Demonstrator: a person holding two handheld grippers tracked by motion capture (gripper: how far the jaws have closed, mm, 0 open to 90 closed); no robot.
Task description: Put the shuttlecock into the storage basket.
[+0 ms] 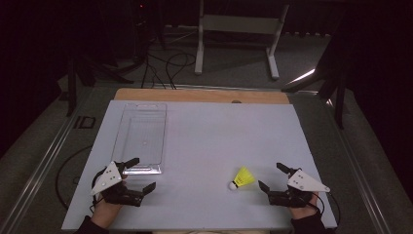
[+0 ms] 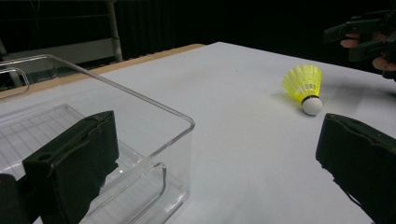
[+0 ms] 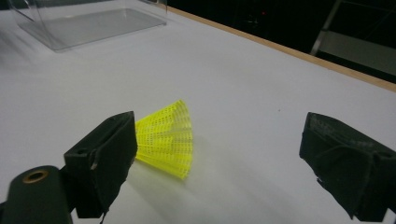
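Much bare table (image 1: 204,141) around shuttlecock (image 1: 242,178)

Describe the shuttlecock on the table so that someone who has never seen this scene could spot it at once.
Start at the white table top and go to its near right part, just ahead of the right tongs, whose jaws stand open. There lies the shuttlecock on its side. Its bright yellow skirt and white round tip set it apart from the clear plastic box at the left.

Yellow shuttlecock (image 1: 242,178) with white cork tip, lying on its side, well apart from the clear plastic tray (image 1: 141,134), near the table's front edge.
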